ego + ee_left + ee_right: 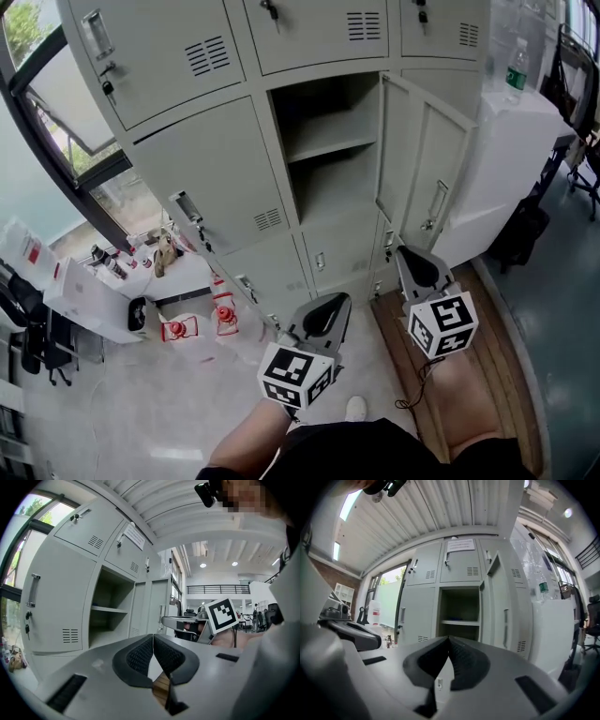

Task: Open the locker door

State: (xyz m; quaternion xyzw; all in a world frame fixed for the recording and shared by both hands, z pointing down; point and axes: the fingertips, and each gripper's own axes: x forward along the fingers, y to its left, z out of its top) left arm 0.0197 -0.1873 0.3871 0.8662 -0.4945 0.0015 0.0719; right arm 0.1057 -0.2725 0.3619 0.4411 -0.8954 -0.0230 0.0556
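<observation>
Grey metal lockers (pixel 216 187) fill the wall. In the middle column the locker door (pixel 396 150) already stands swung out on its right-hand side, baring an open compartment (pixel 328 178) with one shelf across it. By that showing the task looks done, with at most a wider swing left to give. Both claws are closed on nothing: the left gripper (pixel 328 305) shows its ribbed pads meeting tip to tip in its own view, the right gripper (pixel 412 258) does the same, and both hang well apart from the lockers. In the head view the door's free edge juts into the room just above the right gripper, and I judge that the edge to mind on that side. A white cabinet (pixel 506 159) stands close beyond the door and probably limits how far it could fold back. The pale floor (pixel 141 422) before the lockers gives open room, though at the left, boxes and red-and-white clutter (pixel 197 328) crowd below the window (pixel 56 94).
</observation>
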